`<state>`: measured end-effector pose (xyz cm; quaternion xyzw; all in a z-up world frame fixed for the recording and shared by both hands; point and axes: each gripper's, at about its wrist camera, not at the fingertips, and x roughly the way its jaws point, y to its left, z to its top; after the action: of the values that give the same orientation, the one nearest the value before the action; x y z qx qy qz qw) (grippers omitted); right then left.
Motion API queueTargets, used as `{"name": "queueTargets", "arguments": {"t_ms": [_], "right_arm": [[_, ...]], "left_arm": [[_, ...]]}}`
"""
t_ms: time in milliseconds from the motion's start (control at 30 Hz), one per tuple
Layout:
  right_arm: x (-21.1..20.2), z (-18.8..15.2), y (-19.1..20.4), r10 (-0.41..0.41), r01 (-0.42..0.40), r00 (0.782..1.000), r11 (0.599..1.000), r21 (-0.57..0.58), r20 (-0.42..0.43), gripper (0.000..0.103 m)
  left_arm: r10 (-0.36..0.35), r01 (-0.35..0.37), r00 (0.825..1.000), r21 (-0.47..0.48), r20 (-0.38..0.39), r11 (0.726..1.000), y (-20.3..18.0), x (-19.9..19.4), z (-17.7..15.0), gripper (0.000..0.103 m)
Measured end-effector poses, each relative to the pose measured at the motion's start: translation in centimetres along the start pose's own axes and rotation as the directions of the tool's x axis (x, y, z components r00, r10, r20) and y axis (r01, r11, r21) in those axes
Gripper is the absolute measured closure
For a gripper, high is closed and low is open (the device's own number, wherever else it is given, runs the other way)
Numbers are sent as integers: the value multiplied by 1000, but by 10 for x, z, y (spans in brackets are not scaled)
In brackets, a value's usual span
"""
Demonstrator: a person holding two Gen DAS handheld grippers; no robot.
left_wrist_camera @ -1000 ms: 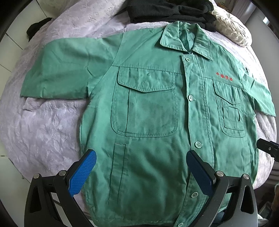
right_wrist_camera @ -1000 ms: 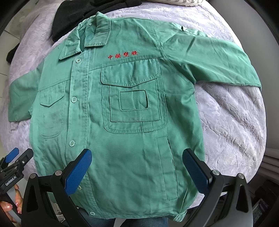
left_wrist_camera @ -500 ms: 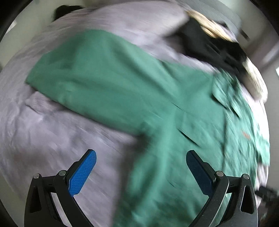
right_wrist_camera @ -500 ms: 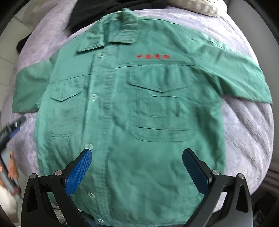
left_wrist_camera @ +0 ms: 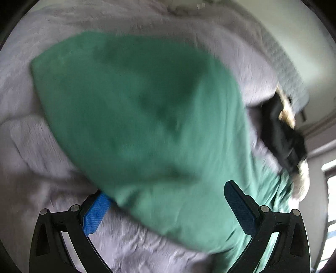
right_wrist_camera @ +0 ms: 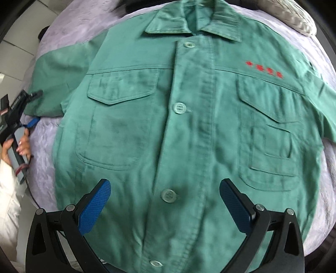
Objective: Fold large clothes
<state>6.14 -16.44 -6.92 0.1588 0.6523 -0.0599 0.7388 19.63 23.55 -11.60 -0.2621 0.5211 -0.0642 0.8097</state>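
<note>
A green short-sleeved work shirt (right_wrist_camera: 130,130) lies face up and buttoned on the bed, collar at the far end, red characters (right_wrist_camera: 263,68) on one chest. My right gripper (right_wrist_camera: 164,208) hovers open over the button placket near the hem, holding nothing. In the blurred left wrist view the shirt's sleeve (left_wrist_camera: 134,117) fills the frame. My left gripper (left_wrist_camera: 168,210) is open around the sleeve's near edge, and the cloth overlaps the tip of one blue pad (left_wrist_camera: 96,212). The right wrist view shows the left gripper (right_wrist_camera: 35,107) at the sleeve end, held by a hand (right_wrist_camera: 23,145).
A lilac bedspread (right_wrist_camera: 42,163) covers the bed. Black clothing (left_wrist_camera: 281,130) and a cream pillow (right_wrist_camera: 294,19) lie at the far end by the collar. Pale floor tiles (right_wrist_camera: 14,48) show beyond the bed's edge by the sleeve. A window (left_wrist_camera: 331,189) is off to one side.
My left gripper has swung from the shirt's front to the sleeve and come in close. My right gripper has shifted from the pocket side to over the placket, nearer the cloth.
</note>
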Motion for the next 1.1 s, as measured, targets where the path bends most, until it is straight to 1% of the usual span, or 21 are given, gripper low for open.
{"name": "queueTargets", "arguments": {"t_ms": [33, 67, 100, 133, 167, 200, 267, 333, 400, 467, 533, 567, 600, 633, 667, 733, 800, 900, 967, 1067, 1100], "right_arm": [[2, 1, 3, 6, -6, 1000, 1000, -2, -2, 0], [3, 2, 4, 10, -11, 1000, 1000, -2, -2, 0], [5, 3, 6, 14, -14, 1000, 1000, -2, -1, 0], [6, 3, 7, 19, -19, 1000, 1000, -2, 0, 0], [7, 4, 9, 23, -23, 1000, 1000, -2, 2, 0], [9, 4, 10, 31, -31, 1000, 1000, -1, 5, 0], [12, 5, 13, 42, -42, 999, 999, 1, 8, 0], [10, 4, 14, 57, -57, 998, 998, 0, 20, 0], [7, 4, 13, 72, -72, 997, 997, -2, 42, 0], [3, 6, 9, 85, -86, 994, 996, 4, 69, 0], [-3, 8, 2, 98, -101, 990, 995, 22, 101, 0], [-7, 11, -2, 103, -107, 988, 994, 30, 116, 0], [-10, 11, -8, 106, -113, 985, 993, 40, 133, 0], [-15, 13, -14, 109, -118, 982, 992, 52, 151, 0], [-20, 15, -21, 109, -121, 980, 990, 66, 169, 0], [-28, 17, -40, 98, -120, 974, 988, 100, 203, 0], [-34, 15, -60, 87, -122, 969, 983, 139, 231, 0], [-33, 11, -87, 59, -108, 967, 976, 191, 246, 0], [-32, 7, -111, 42, -95, 969, 973, 212, 243, 0], [-28, 4, -137, 21, -77, 973, 969, 235, 231, 0], [-28, 3, -144, 17, -72, 973, 969, 237, 229, 0]], "left_arm": [[0, 1, 999, -16, 33, 1000, 1, -7, 4, 8], [15, -14, 998, -24, 56, 1000, 2, -11, 8, 25], [30, -28, 997, -32, 67, 999, 4, -13, 12, 51], [31, -28, 996, -50, 78, 998, 7, -15, 15, 63], [14, -9, 996, -60, 88, 998, 8, -16, 16, 85], [-10, 17, 994, -66, 105, 998, 9, -18, 17, 97], [-43, 48, 991, -36, 128, 998, -1, -25, 19, 97], [-64, 58, 984, 44, 163, 997, -25, -35, 18, 97], [-119, 95, 975, 135, 186, 986, -58, -50, 19, 97], [-168, 120, 966, 239, 195, 964, -92, -67, 17, 97], [-219, 140, 958, 366, 184, 920, -138, -78, 5, 97], [-247, 149, 955, 456, 165, 877, -174, -79, -9, 97], [-266, 159, 953, 506, 146, 848, -189, -81, -19, 97], [-294, 185, 950, 567, 105, 803, -217, -76, -34, 97], [-308, 206, 949, 603, 69, 771, -236, -70, -48, 97], [-320, 250, 947, 679, -23, 691, -278, -47, -82, 98], [-269, 272, 955, 731, -125, 625, -312, -11, -124, 98], [-123, 248, 968, 793, -217, 556, -338, 52, -180, 97], [-30, 210, 973, 825, -229, 524, -340, 79, -210, 97], [56, 149, 978, 859, -201, 489, -322, 84, -234, 97], [63, 133, 981, 866, -186, 481, -314, 78, -238, 97]]}}
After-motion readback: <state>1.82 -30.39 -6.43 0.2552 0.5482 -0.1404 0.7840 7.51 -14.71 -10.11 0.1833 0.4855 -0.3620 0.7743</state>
